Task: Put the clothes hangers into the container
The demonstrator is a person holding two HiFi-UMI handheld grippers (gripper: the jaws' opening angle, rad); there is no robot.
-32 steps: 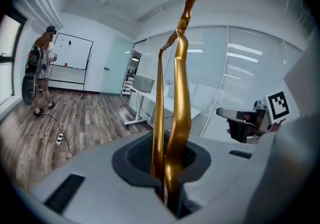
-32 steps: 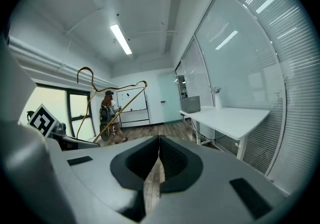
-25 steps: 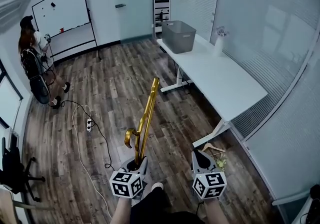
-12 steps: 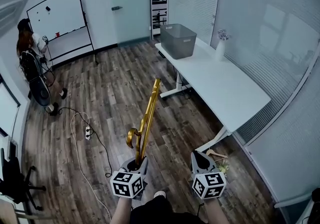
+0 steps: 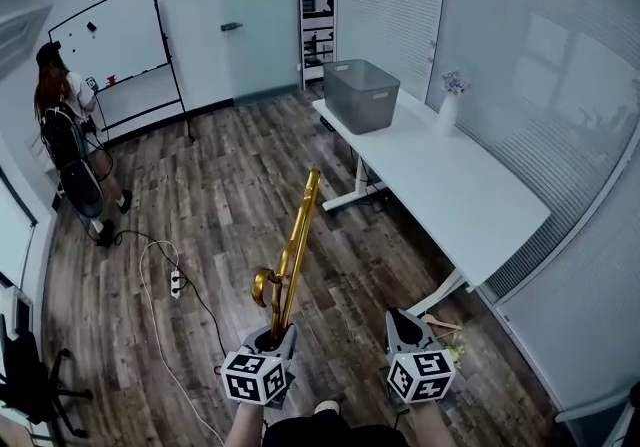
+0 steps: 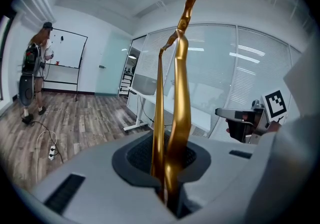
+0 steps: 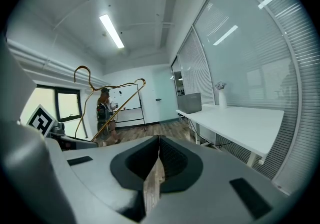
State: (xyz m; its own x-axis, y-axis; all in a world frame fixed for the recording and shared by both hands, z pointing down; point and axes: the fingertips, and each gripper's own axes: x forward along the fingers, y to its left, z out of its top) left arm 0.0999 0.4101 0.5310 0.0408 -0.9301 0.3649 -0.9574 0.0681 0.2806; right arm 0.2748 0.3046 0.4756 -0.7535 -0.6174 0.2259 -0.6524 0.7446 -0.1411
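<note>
A: Listing the room first: what is standing where?

B: A wood-plank floor (image 5: 230, 185) is running throughout. A white table (image 5: 450, 185) is standing at right, bearing a grey container (image 5: 362, 95) at its far end and a white vase (image 5: 447, 113) near it, further right. A whiteboard (image 5: 105, 35) and a person (image 5: 65, 125) are standing far left. A power strip (image 5: 175, 283) is lying on the floor at left.

A: And the hangers?

B: One gold hanger (image 5: 295, 245) is rising from the left gripper (image 5: 275, 340), well apart from the container. Its long axis is running up and toward the far side, with its hook curling left just above the jaws. A wooden hanger (image 5: 432, 323) is lying on the floor by the table's near end.

A: The grippers?

B: The left jaws are pinching the gold hanger's lower end through a narrow gap. The right gripper (image 5: 403, 320) is holding nothing, its jaws meeting at the tips.
</note>
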